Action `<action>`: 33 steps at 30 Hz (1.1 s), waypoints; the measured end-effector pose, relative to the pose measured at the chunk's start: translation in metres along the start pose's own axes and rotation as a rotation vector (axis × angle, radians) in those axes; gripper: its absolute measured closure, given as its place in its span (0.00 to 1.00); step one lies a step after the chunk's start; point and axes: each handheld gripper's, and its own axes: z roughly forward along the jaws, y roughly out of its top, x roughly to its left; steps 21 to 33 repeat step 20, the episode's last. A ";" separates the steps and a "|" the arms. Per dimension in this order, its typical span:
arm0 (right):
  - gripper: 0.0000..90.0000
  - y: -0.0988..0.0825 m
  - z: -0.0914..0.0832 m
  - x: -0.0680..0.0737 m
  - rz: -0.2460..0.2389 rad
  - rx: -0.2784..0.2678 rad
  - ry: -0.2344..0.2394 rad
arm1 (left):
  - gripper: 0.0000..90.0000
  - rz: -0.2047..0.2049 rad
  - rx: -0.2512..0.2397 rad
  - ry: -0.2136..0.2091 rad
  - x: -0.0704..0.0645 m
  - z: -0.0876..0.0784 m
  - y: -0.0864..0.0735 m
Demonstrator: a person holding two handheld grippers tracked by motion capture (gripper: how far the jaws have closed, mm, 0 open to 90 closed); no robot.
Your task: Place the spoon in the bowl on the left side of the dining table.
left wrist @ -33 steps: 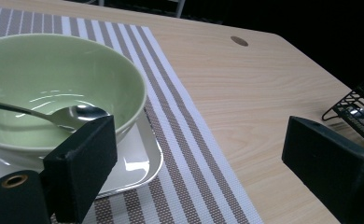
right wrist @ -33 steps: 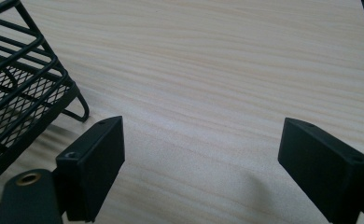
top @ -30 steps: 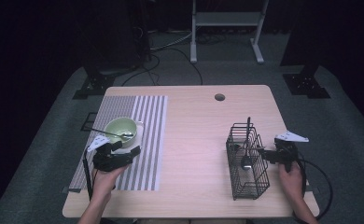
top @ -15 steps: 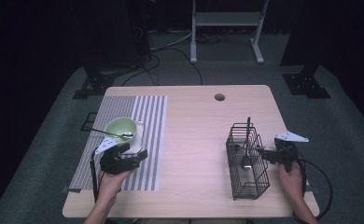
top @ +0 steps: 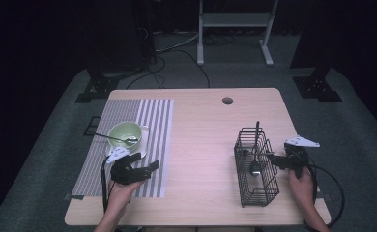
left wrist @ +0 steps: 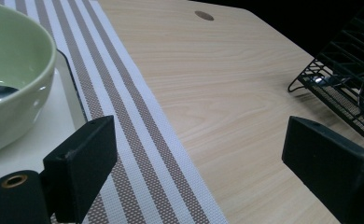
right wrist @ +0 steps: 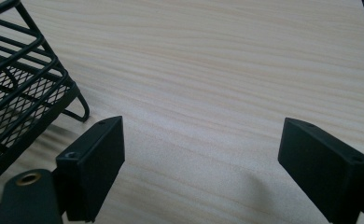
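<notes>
A pale green bowl (top: 125, 133) with a metal spoon (top: 121, 139) resting in it stands on a white tray (top: 143, 131) on the striped placemat (top: 150, 116). My left gripper (top: 144, 163) is open just in front of the bowl, over the mat, jaws pointing right. In the left gripper view the bowl (left wrist: 7, 70) is at the left and my gripper (left wrist: 208, 158) holds nothing. A black wire basket (top: 255, 166) with utensils (top: 255, 166) stands at the right. My right gripper (top: 273, 160) is open beside the basket's right wall; nothing but bare table shows between its jaws (right wrist: 201, 163).
The wooden table (top: 201, 145) has a cable hole (top: 227, 100) near its far edge. In the right gripper view the basket (right wrist: 17, 84) is at the left. A black cable trails from each gripper. Beyond the table are dark floor and stands.
My left gripper has slid right and slightly toward the near edge, away from the bowl, still open. The right gripper and basket have not moved.
</notes>
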 end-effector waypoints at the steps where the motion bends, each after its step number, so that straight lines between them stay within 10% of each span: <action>1: 0.15 0.000 0.000 0.000 0.000 0.000 0.000 | 0.11 0.004 0.003 0.001 -0.001 0.000 -0.001; 33: 0.15 0.000 0.000 0.000 0.005 0.000 0.001 | 0.11 0.044 0.027 -0.030 -0.014 0.007 -0.014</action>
